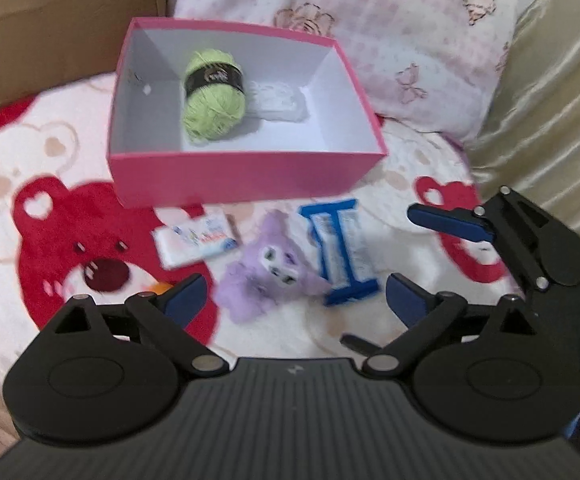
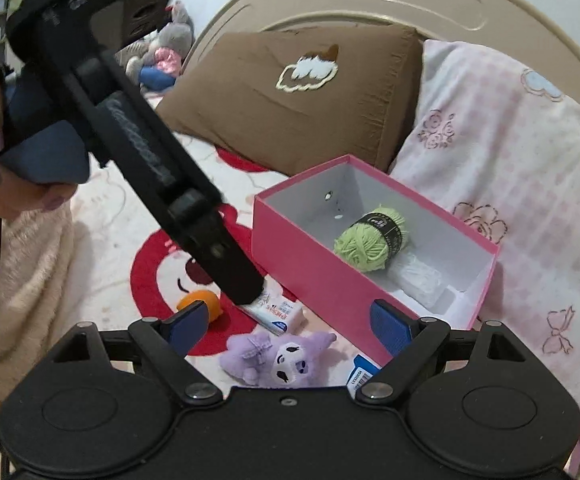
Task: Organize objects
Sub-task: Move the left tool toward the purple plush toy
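The left gripper [image 1: 296,300] is wide open, with nothing in it. The right gripper [image 2: 288,326] is wide open too – empty. Just past their fingers, a purple plush toy [image 1: 268,270] lies on the bear blanket [image 1: 50,248]. Beside it lie a small tissue pack [image 1: 194,238], a blue card [image 1: 340,248] and an orange ball [image 2: 200,304]. Farther back sits the pink box [image 1: 246,174] – green yarn [image 1: 212,96] and something white [image 1: 276,100] are inside. Pillows [image 1: 390,32] lie behind it.

The pink cardboard box [image 1: 246,176] looks matt, white inside. The green yarn ball [image 1: 213,96] is fuzzy wool with a glossy black band. The purple plush toy [image 1: 266,272] is soft. The fleece bedspread [image 1: 30,168] looks fluffy.
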Tool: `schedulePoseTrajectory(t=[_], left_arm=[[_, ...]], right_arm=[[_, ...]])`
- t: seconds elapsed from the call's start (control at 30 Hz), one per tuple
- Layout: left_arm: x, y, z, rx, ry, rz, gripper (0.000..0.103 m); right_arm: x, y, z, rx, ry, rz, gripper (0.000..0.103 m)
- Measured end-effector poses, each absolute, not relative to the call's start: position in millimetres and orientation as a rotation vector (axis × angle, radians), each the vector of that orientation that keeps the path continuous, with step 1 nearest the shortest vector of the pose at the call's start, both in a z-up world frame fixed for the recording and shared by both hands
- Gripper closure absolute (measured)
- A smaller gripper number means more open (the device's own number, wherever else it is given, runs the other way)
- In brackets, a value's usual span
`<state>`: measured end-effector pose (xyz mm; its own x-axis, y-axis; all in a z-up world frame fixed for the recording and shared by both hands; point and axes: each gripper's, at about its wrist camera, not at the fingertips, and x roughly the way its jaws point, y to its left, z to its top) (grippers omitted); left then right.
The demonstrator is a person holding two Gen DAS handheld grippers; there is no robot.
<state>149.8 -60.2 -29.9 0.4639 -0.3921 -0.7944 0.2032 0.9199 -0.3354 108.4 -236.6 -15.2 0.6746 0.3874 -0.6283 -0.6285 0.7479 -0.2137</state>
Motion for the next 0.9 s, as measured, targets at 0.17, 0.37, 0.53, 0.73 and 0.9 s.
schedulePoseTrajectory(t=[0.17,0.37,0.53,0.73,0.9], left_arm=[[148,-63,-41,-0.151,0.953,-0.307,0.006],[142,-61,-60,-0.159,0.917,-0.309,0.006],[140,-55,-77,-0.215,0.904,-0.359,0.006],[138,-43,-93,-0.317,0.861,-0.34,0.006],[136,-39,-113,-0.372,0.889,-0.363,0.006]], right_arm=[[118,-221,-35,-0.489,0.63,0.604,0.013],[133,-212,-56,-0.476,0.687,0.614,0.013],[143,-217,-78,-0.387,0.742,0.583,0.013],[147,-220,-93,-0.411,0.798,0.505,0.013],[159,-228,-95,-0.288,0.876,0.531,0.013]])
